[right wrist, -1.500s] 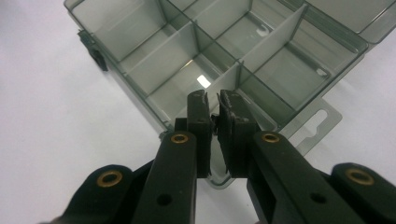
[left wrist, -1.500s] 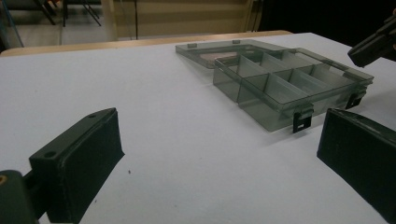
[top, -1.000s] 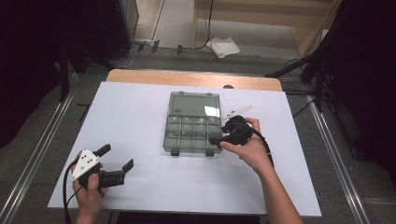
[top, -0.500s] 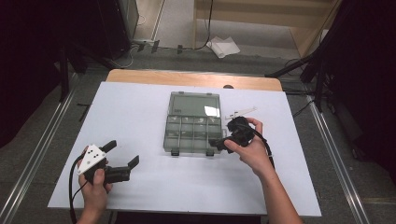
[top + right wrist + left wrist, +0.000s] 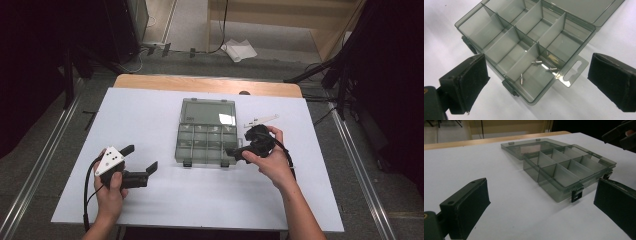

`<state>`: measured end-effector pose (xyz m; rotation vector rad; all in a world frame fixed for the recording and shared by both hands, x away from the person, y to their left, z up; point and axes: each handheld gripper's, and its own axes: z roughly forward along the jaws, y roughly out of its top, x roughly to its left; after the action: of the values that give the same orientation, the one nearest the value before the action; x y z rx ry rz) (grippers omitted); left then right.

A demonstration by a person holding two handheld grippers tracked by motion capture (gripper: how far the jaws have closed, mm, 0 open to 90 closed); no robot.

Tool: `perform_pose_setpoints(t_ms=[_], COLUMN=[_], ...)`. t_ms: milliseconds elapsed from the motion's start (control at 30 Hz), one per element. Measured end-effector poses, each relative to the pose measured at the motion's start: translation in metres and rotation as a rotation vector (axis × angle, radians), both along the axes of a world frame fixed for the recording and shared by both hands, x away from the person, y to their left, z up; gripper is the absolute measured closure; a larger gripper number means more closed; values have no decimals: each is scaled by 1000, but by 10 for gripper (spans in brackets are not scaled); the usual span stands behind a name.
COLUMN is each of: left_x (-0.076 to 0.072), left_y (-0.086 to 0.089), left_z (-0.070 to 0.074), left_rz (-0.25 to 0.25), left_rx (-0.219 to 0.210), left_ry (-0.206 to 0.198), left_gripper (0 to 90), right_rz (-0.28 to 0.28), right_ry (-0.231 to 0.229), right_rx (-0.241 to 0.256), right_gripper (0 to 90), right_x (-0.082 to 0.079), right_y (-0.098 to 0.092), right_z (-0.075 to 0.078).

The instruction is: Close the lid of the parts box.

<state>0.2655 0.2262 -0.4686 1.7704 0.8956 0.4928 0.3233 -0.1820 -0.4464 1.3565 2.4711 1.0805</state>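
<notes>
Comparing with a second ago, the right tool (image 5: 239,151) is seen to have moved a little toward the near right corner of the compartment box (image 5: 206,143), its jaws apart and holding nothing. The left tool (image 5: 141,160) has been shifted slightly to the right on the desk (image 5: 150,105), also spread wide and empty. The box lies open in the middle of the desk, lid folded back. Three small screws (image 5: 537,61) lie in its corner compartment, so a pick from there is judged to be prepared.
</notes>
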Motion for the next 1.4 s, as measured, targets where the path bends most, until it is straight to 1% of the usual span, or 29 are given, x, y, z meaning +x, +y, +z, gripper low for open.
perform_pose_setpoints(t_ms=[67, 133, 167, 333, 367, 400, 567, 633, 700, 733, 833, 900, 933, 1000, 1067, 1100, 1167, 1233, 1300, 1367, 1400], left_x=[4, 7, 9, 19, 22, 24, 36, 41, 46, 48, 56, 61, 64, 70, 76, 79, 85, 91, 95, 99, 101], left_y=[-2, -4, -5, -6, -6, -7, -11, -14, -17, -19, -26, -31, -33, -37, -40, -41, -44, -48, -52, -55, -57], left_z=[1, 2, 2, 3, 3, 3, 10, 12, 14, 15, 16, 16, 15, 15, 14, 14, 14, 16, 18, 21, 23], left_rz=[-11, -17, -17, -12, -14, -15, -25, -27, -33, -36, -43, -41, -38, -39, -37, -34, -35, -38, -47, -56, -61], left_rx=[-11, -7, -10, -23, -25, -24, -29, -36, -52, -48, -44, -34, -36, -48, -48, -41, -32, -19, -15, -8, -11], left_ry=[7, 12, 11, 24, 21, 20, 17, 16, 21, 18, 22, 24, 26, 44, 54, 60, 71, 80, 79, 74, 69], left_gripper=[0, 0, 0, 0, 0, 0, 0, 0, 0, 0, 0, 0, 0, 0, 0, 0, 0, 0, 0, 0, 0], right_rz=[2, 1, 2, 1, -5, -7, -20, -24, -26, -26, -38, -51, -63, -73, -91, -102, -120, -135, -149, -156, -164], right_ry=[1, -1, 7, -2, -1, -11, -11, -10, -6, -8, -2, 2, 0, 9, 15, 9, 15, 8, 11, 10, 9], right_rx=[-7, -17, -22, -24, -21, -25, -27, -12, 0, 5, 8, 14, 16, 36, 41, 36, 43, 46, 53, 48, 43], right_gripper=[31, 31, 32, 31, 30, 30, 30, 30, 30, 31, 32, 39, 43, 50, 58, 65, 72, 79, 84, 84, 84], right_x=[0, 1, 0, 1, 1, 2, 5, 7, 8, 9, 11, 12, 13, 15, 16, 18, 20, 23, 26, 31, 33], right_y=[0, 0, 1, 0, 1, 0, 0, -1, -1, -2, -3, -5, -7, -10, -12, -14, -16, -19, -20, -21, -20], right_z=[0, 0, 0, 1, 1, 0, 4, 7, 9, 10, 12, 12, 12, 12, 12, 12, 13, 15, 15, 15, 15])
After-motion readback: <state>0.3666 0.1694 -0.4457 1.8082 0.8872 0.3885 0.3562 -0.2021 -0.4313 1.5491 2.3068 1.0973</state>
